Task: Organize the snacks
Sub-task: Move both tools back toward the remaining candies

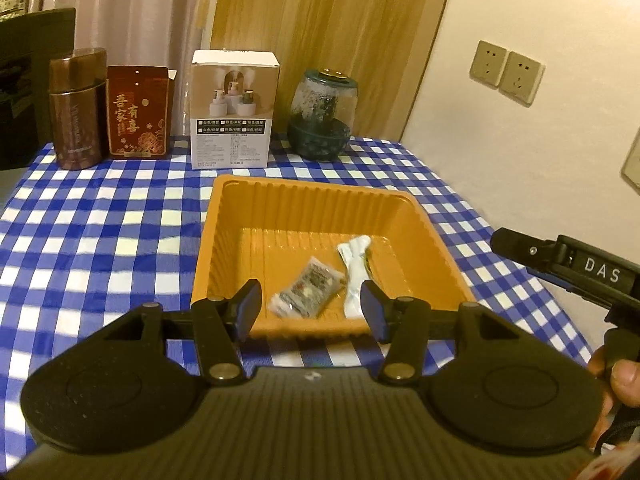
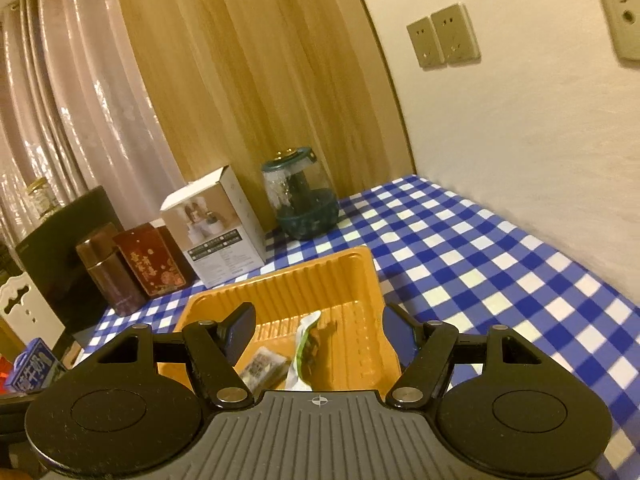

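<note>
Snack packets, a grey wrapped one (image 1: 306, 293) and a long white one (image 1: 354, 276), lay gathered in the ribbed orange plastic tray (image 1: 280, 204) mid-surface; both the left hand-held gripper (image 1: 310, 306) and the right hand-held gripper (image 2: 318, 334) hung over it, parted and empty.

A brown canister (image 1: 77, 110), a red box (image 1: 137, 114), a white carton (image 1: 232, 110) and a green-lidded glass jar (image 1: 324, 114) are lined up from ten to one o'clock on the checked tablecloth (image 1: 100, 220). Curtains (image 1: 132, 12) are hung behind them, and two wall sockets (image 1: 506, 71) are seen at two o'clock.

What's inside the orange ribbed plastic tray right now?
The orange ribbed plastic tray holds two snacks: a small grey wrapped packet and a long white-and-green sachet beside it. Its near edge is partly hidden behind the gripper fingers.
</note>
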The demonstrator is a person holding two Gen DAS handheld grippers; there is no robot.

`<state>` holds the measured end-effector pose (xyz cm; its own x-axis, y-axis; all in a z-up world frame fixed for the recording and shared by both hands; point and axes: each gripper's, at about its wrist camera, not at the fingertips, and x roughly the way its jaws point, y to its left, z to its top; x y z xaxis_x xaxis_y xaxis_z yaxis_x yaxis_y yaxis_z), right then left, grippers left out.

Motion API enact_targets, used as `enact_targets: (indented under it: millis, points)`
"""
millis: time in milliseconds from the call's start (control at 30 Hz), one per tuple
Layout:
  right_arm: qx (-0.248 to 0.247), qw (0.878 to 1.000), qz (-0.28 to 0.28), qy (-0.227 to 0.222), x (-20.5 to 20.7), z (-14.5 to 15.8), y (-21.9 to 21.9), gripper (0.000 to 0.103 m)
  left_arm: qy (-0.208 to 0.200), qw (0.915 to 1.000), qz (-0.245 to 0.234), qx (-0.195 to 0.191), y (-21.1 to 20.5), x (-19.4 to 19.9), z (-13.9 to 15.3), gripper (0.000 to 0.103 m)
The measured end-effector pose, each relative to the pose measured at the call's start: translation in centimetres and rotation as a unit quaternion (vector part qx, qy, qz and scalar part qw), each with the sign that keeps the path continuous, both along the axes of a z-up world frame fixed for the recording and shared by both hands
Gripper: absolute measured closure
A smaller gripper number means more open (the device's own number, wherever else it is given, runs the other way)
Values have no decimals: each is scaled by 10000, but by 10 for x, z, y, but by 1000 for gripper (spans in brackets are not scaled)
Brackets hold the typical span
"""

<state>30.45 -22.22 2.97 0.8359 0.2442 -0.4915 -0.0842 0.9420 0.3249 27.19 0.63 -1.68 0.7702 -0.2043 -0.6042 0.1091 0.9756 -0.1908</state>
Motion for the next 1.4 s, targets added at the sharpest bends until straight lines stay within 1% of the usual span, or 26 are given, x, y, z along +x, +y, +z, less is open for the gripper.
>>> enact_targets:
  millis: [167, 333, 433, 600, 733, 900, 1067, 1167, 1400]
  points:
    - [-22, 10000, -10, -21, -37, 8, -6, 33, 4, 10000, 76, -64, 1, -39, 3, 51]
    - [-26, 10000, -9, 41, -76, 10, -10, 33, 46, 9997, 243, -80, 6, -85, 0, 49]
    - [-112, 9999, 34, 71, -99, 11, -7, 33, 105, 9992, 375, -134, 11, -110, -2, 49]
    - [-112, 9996, 71, 233, -133, 5, -4, 33, 170, 9984, 521, -150, 18, -144, -3, 48]
    - [-121, 9990, 137, 401, -151, -2, -2, 33, 172, 9980, 595, -127, 19, -163, -1, 47]
    - [-159, 9982, 241, 521, -165, -7, 3, 33, 238, 9977, 634, -89, 19, -176, -4, 46]
    - [-362, 9968, 410, 591, -171, -15, 10, 33, 320, 9974, 650, -2, 20, -177, -12, 46]
    - [-434, 9956, 482, 674, -169, -23, 13, 33, 348, 9970, 692, 10, 22, -174, -18, 46]
    - [-662, 9917, 716, 834, -156, -47, 25, 33, 560, 9959, 711, 26, 29, -161, -40, 46]
